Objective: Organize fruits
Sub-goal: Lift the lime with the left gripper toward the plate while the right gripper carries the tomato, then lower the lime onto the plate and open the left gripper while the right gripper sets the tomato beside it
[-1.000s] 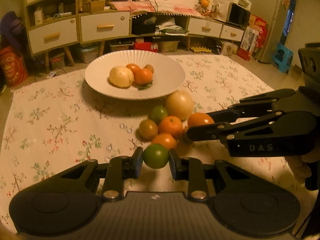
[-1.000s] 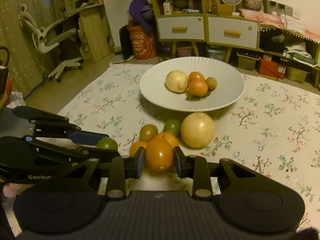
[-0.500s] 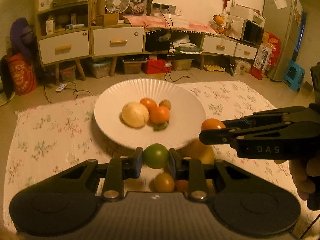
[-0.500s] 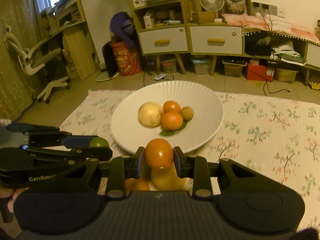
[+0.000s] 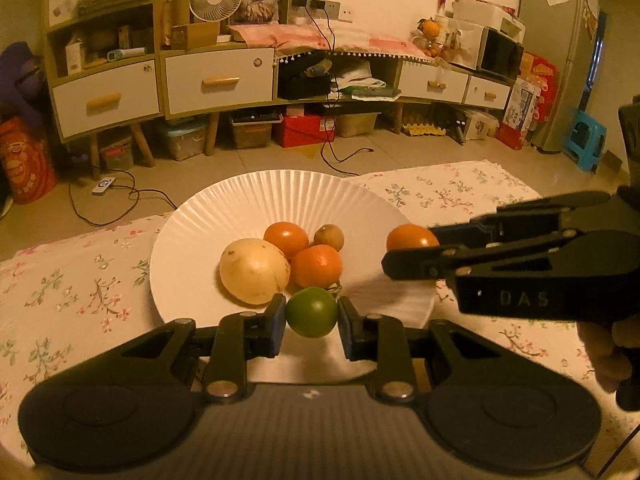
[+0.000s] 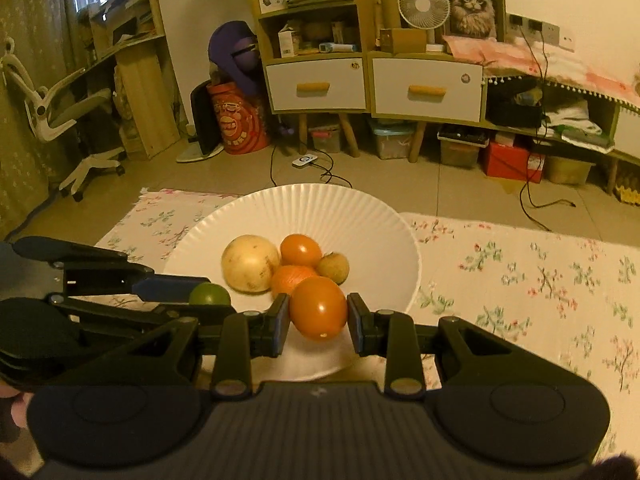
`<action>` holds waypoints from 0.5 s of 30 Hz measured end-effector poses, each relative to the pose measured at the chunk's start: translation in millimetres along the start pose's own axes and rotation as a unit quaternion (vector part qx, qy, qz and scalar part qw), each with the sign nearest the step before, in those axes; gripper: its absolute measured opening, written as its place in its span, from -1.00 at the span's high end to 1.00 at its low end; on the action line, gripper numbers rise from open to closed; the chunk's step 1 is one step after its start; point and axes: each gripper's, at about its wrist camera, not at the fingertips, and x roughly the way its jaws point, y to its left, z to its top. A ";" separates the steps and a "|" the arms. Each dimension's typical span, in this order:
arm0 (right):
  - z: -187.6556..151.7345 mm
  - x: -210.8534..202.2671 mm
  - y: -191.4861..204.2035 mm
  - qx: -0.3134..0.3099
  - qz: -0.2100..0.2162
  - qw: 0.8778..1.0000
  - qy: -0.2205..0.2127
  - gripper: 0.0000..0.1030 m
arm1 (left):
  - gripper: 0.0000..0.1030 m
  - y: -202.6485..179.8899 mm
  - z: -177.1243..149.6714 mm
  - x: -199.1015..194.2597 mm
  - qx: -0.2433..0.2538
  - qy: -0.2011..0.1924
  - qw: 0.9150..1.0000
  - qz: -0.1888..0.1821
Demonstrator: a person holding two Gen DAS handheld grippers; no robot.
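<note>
Now the left gripper's (image 5: 312, 316) fingers clamp a green fruit (image 5: 312, 312) and the right gripper's (image 6: 318, 314) fingers clamp an orange fruit (image 6: 318, 308), both over the white plate's (image 5: 240, 204) near rim.

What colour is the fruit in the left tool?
Green fruit, clearest in the left wrist view.

The left gripper (image 5: 312, 312) holds a green fruit (image 5: 311, 313) pinched between its two fingers (image 5: 275, 322), above the near edge of a white ribbed plate (image 5: 240, 208) that stands on a floral cloth (image 5: 72, 280). On the plate lie a pale yellow round fruit (image 5: 254, 271), an orange tomato-like fruit (image 5: 286, 239), an orange (image 5: 317, 265) and a small brownish fruit (image 5: 329, 237), all clustered and touching. From the right, the right gripper (image 5: 404, 252) reaches in over the plate's rim with an orange fruit (image 5: 410, 238) clamped at its tip, a hand (image 5: 608, 352) partly visible behind it.
</note>
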 end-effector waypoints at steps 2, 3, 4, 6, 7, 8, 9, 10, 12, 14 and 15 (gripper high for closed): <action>2.1 4.0 -3.0 -0.003 -0.002 1.000 0.001 0.46 | 0.38 2.1 0.0 4.1 0.000 0.003 1.000 -0.002; 3.2 5.8 -4.4 -0.004 -0.003 1.000 0.001 0.46 | 0.38 3.1 -0.1 5.4 -0.001 0.004 1.000 -0.003; 3.5 7.8 -5.4 -0.004 -0.003 1.000 0.002 0.46 | 0.38 4.1 0.0 7.3 -0.002 0.006 1.000 -0.004; 3.6 10.8 -6.9 -0.007 -0.004 1.000 0.005 0.46 | 0.38 5.9 0.3 10.1 -0.005 0.009 1.000 -0.008; 3.2 12.1 -7.3 -0.008 -0.004 1.000 0.006 0.46 | 0.38 6.1 0.2 11.5 -0.006 0.010 1.000 -0.008; 2.9 13.6 -7.3 -0.010 -0.004 1.000 0.008 0.46 | 0.38 6.0 0.2 12.7 -0.006 0.012 1.000 -0.009; 3.2 15.0 -7.6 -0.011 -0.004 1.000 0.009 0.46 | 0.38 5.8 0.1 14.0 -0.005 0.013 1.000 -0.009; 2.9 16.0 -6.7 -0.013 -0.004 1.000 0.010 0.46 | 0.38 4.6 1.1 15.5 -0.005 0.014 1.000 -0.009; 2.2 18.4 -5.9 -0.015 -0.003 1.000 0.013 0.46 | 0.38 4.1 1.1 17.2 -0.004 0.016 1.000 -0.010; 3.1 20.7 -5.2 -0.017 -0.001 1.000 0.015 0.46 | 0.38 4.2 0.8 18.2 -0.006 0.017 1.000 -0.010; 3.1 21.6 -4.5 -0.019 -0.001 1.000 0.016 0.46 | 0.38 4.2 0.5 19.1 -0.006 0.019 1.000 -0.009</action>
